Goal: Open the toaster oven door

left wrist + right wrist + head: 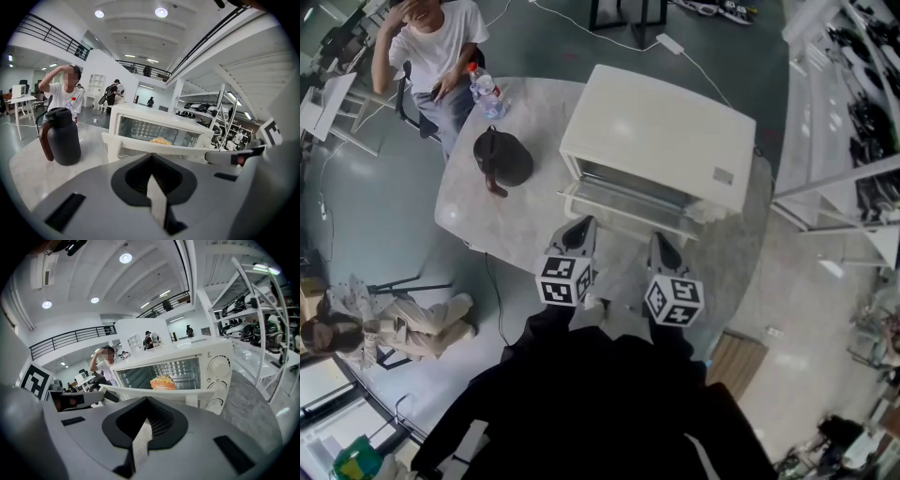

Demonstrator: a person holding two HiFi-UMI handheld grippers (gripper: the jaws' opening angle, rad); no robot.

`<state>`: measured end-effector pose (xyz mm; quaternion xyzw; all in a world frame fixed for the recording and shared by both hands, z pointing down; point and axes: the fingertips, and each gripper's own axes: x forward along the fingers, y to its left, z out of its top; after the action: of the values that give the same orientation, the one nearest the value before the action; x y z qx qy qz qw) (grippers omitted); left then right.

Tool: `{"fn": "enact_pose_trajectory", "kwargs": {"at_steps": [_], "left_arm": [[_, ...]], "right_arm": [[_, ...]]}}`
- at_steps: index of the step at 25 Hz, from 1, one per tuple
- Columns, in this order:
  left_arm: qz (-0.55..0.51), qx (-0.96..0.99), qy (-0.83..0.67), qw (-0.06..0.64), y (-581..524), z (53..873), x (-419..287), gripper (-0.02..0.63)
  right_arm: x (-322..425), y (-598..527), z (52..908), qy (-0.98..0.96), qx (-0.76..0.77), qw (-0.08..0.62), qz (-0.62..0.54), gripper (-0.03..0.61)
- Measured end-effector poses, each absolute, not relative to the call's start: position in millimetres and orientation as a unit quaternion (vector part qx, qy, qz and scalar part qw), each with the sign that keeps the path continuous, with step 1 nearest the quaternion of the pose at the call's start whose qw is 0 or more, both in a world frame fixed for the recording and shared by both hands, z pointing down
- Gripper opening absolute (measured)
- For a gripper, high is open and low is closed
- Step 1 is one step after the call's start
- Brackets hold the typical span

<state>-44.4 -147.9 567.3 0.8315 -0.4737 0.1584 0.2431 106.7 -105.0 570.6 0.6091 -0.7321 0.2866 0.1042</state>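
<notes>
A white toaster oven (pixel 656 131) stands on a round grey table (pixel 487 225). Its glass door (pixel 623 208) hangs open, folded down toward me. Both gripper views look over the door edge (pixel 154 145) (pixel 154 394) into the lit oven (pixel 159 126) (pixel 187 366), where a piece of orange-yellow food (pixel 162 382) (pixel 160 140) sits on the rack. My left gripper (pixel 579 230) (pixel 157 199) and right gripper (pixel 664 248) (pixel 140 446) hover side by side just in front of the door, apart from it. Both are shut and hold nothing.
A dark jug (pixel 502 157) (pixel 61 136) stands left of the oven, with a water bottle (pixel 486 92) behind it. One person (pixel 431 47) sits at the table's far side, another (pixel 375 323) low at the left. Shelving (pixel 862 94) runs along the right. The control knobs (pixel 219 365) are on the oven's right.
</notes>
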Motion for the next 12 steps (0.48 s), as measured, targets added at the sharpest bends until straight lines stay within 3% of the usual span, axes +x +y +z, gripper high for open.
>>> {"fn": "enact_pose_trajectory", "kwargs": {"at_steps": [12], "left_arm": [[0.175,0.824,-0.474,0.256,-132.0,579.8,-49.0,0.002]], "right_arm": [[103.2,-90.2,584.2,-0.73,0.599,0.119,0.306,0.002]]}}
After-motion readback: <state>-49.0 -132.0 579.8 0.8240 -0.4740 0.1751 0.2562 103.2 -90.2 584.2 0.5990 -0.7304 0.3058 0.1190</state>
